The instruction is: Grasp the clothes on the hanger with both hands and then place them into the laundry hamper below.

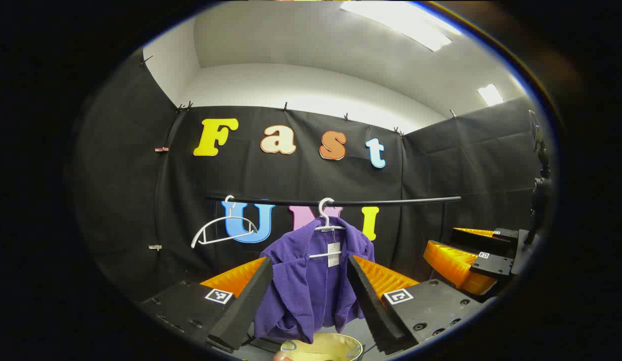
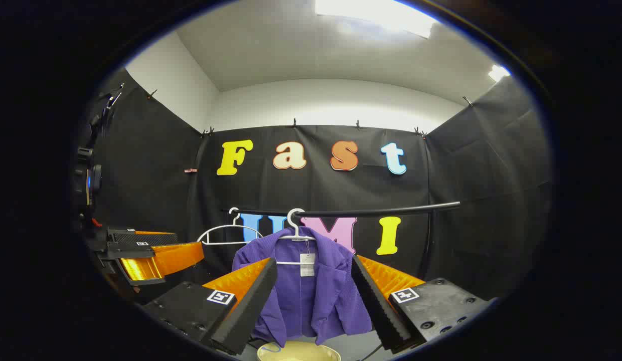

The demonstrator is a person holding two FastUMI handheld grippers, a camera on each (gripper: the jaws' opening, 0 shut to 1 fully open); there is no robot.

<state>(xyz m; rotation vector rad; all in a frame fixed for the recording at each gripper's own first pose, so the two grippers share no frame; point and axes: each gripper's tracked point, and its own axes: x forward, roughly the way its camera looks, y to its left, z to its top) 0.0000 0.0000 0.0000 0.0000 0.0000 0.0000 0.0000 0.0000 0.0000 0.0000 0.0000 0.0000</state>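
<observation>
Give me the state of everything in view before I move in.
purple jacket: hanging on its hanger, ungrasped
white hanger: on the rail, loaded
spare hanger: on the rail, bare, tilted
hamper: below the jacket, open
left gripper: open
right gripper: open

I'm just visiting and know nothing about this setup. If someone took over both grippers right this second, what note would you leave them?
Left gripper: open, holding nothing, pointed at the purple jacket.
Right gripper: open, holding nothing, also facing the jacket.
The jacket hangs on a white hanger on the black rail; an empty white hanger hangs beside it. The laundry hamper sits below the jacket.
Done: nothing yet.
Left: grip the jacket with both grippers, take it off the hanger, drop it into the hamper.
</observation>
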